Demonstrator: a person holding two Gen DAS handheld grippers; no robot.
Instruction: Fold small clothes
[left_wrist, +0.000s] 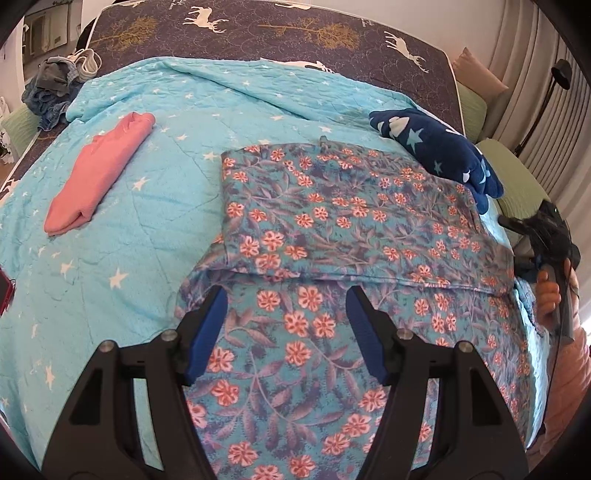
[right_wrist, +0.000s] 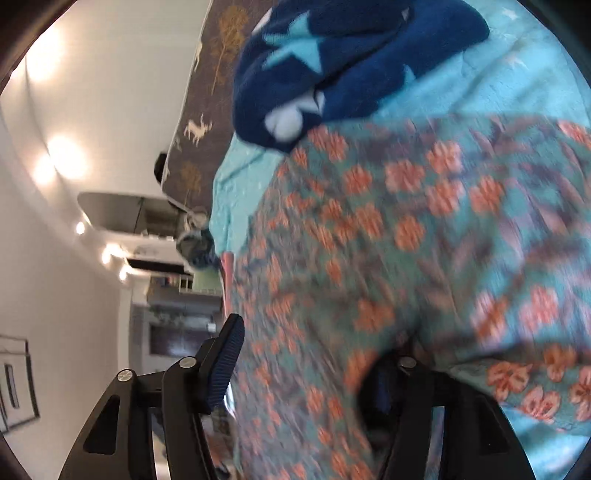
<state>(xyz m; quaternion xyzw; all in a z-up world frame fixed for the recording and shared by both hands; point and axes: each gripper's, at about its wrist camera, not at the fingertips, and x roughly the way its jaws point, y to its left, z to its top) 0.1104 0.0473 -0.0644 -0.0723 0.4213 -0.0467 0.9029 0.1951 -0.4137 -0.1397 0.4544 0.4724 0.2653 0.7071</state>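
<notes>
A teal floral garment (left_wrist: 351, 214) lies on the light blue star quilt (left_wrist: 147, 240), its far part folded forward over the near part. My left gripper (left_wrist: 287, 295) hovers over the near floral layer, jaws open, blue pads (left_wrist: 207, 332) apart with nothing pinched. The right wrist view is rolled sideways and blurred. There the floral garment (right_wrist: 388, 258) fills the space ahead of my right gripper (right_wrist: 310, 343). Its jaws stand apart; one blue pad (right_wrist: 225, 369) sits clear of the cloth edge, and cloth drapes over the other finger. A hand (left_wrist: 550, 295) holds that gripper at the right edge.
A folded pink garment (left_wrist: 99, 173) lies at the left on the quilt. A navy fleece with stars (left_wrist: 436, 147) sits at the floral garment's far right corner. A heap of denim clothes (left_wrist: 51, 88) lies far left on the dark deer-print mattress (left_wrist: 258, 29).
</notes>
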